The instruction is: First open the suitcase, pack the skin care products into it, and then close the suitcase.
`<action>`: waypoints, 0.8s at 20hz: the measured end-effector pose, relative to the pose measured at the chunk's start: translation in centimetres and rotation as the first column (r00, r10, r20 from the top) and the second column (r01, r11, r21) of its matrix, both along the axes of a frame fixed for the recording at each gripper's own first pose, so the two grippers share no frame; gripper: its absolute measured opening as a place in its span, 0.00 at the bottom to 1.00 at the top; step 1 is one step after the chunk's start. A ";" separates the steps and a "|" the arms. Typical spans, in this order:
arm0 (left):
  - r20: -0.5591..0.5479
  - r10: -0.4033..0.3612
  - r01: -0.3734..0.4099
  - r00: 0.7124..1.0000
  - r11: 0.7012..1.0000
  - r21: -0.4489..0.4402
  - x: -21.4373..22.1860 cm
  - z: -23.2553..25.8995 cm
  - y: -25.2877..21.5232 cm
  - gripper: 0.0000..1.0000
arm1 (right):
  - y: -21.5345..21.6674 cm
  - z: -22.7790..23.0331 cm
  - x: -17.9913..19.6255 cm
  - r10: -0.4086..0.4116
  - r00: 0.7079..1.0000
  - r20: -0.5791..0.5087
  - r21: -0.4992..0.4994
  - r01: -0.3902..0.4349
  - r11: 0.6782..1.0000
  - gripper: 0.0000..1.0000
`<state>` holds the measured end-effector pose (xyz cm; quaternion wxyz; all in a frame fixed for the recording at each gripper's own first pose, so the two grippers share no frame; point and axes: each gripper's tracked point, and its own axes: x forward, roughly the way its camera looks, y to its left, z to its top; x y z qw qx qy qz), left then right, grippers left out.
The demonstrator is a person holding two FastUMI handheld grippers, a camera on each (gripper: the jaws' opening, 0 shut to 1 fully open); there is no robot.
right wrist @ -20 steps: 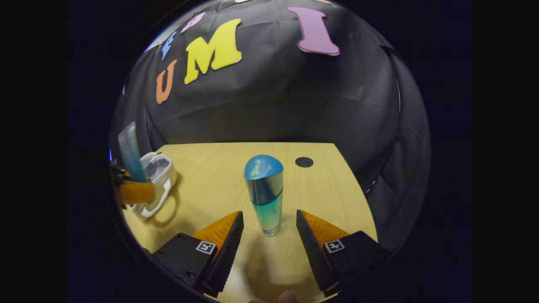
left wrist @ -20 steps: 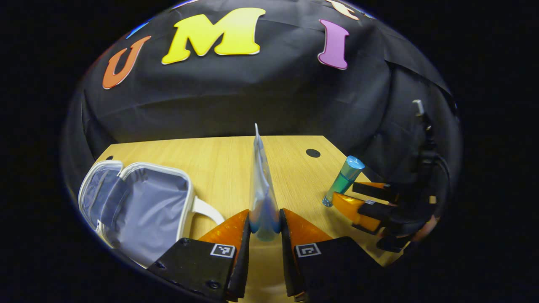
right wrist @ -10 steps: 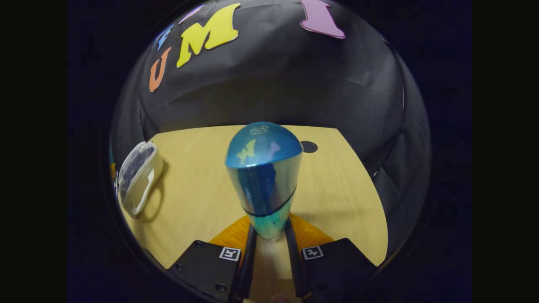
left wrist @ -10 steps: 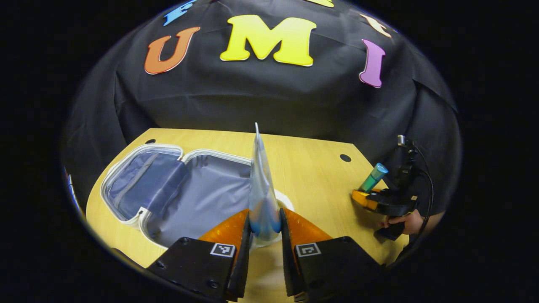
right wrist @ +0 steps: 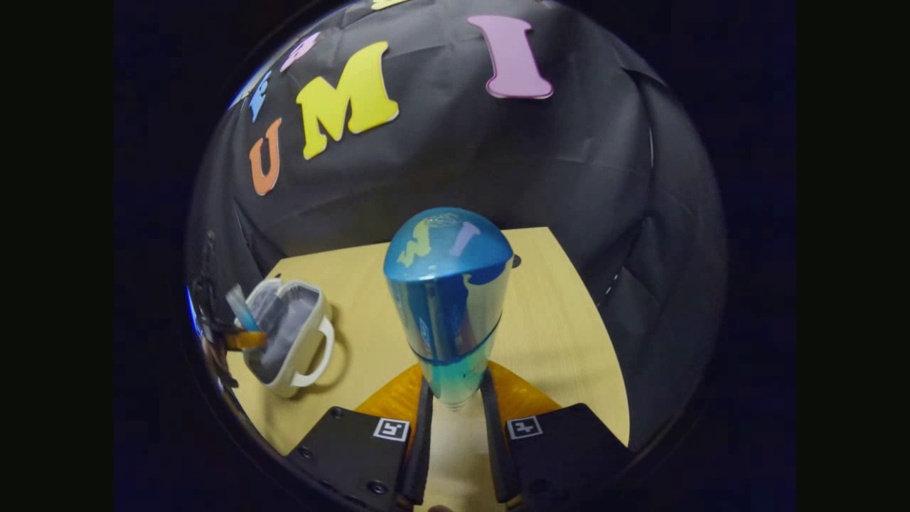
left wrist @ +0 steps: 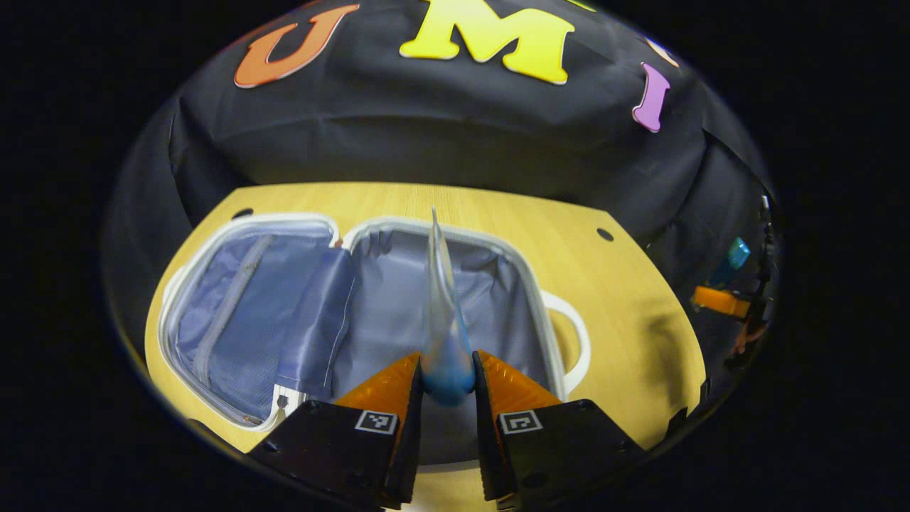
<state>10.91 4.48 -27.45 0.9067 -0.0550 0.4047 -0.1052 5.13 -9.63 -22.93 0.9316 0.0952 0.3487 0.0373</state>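
Now hovering over open suitcase (left wrist: 498, 249), where table showed earlier — left gripper (left wrist: 447, 384) clamping blue tube (left wrist: 442, 313), tip toward 12 o'clock. Gripping upright teal bottle (right wrist: 448, 299) — right gripper (right wrist: 455, 398), above wooden table (right wrist: 561, 341); suitcase lying at 9 o'clock.

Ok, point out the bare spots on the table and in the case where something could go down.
The suitcase lies open; its right half is bare lining beneath the tube held by the left gripper. Bare table runs right of the handle, and a strip behind the case. In the right gripper view, the bottle in the right gripper stands over bare wood.
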 end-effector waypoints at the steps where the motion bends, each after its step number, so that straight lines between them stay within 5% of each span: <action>1: -0.039 0.006 -0.006 0.999 1.000 -0.011 -0.2 -1.0 0.5 0.38 | 0.1 1.6 -1.2 -0.025 1.000 0.001 0.020 0.025 0.999 0.33; 5: -0.168 0.030 -0.026 0.985 0.999 0.029 -0.4 -3.5 2.4 0.38 | 1.0 6.0 -4.0 -0.101 0.994 0.029 0.062 0.099 0.993 0.33; 13: -0.417 0.085 -0.056 0.905 0.995 0.081 -0.4 -5.6 3.2 0.39 | 5.4 11.5 -6.2 -0.044 0.994 0.103 0.072 0.036 0.997 0.33; 16: -0.461 0.103 -0.067 0.881 0.993 0.095 -0.3 -5.5 3.2 0.41 | 7.8 11.7 -6.9 0.045 0.994 0.100 0.047 -0.050 0.998 0.33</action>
